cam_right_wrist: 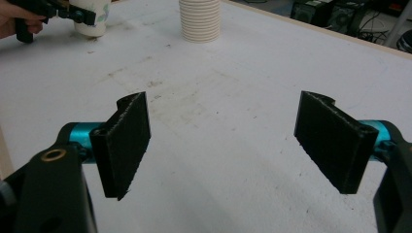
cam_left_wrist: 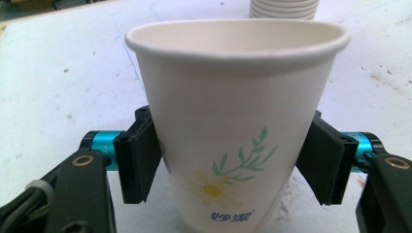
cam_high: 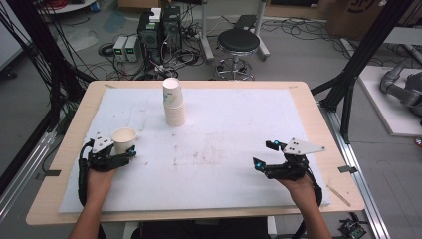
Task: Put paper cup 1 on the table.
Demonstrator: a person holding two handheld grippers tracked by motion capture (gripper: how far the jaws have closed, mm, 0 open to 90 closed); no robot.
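- We count one loose paper cup (cam_left_wrist: pixel 238 131) and one stack of cups (cam_high: pixel 173 102) at the desk's (cam_high: pixel 308 107) far middle.
- The left hand-held gripper (cam_high: pixel 121 152) clamps the loose cup between its pads — upright, at the near left.
- The right hand-held gripper (cam_high: pixel 264 154) sits well apart — jaws spread, empty.

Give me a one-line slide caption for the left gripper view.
Left gripper clamps a daisy-printed paper cup between its black jaws on the white mat, cup stack behind.
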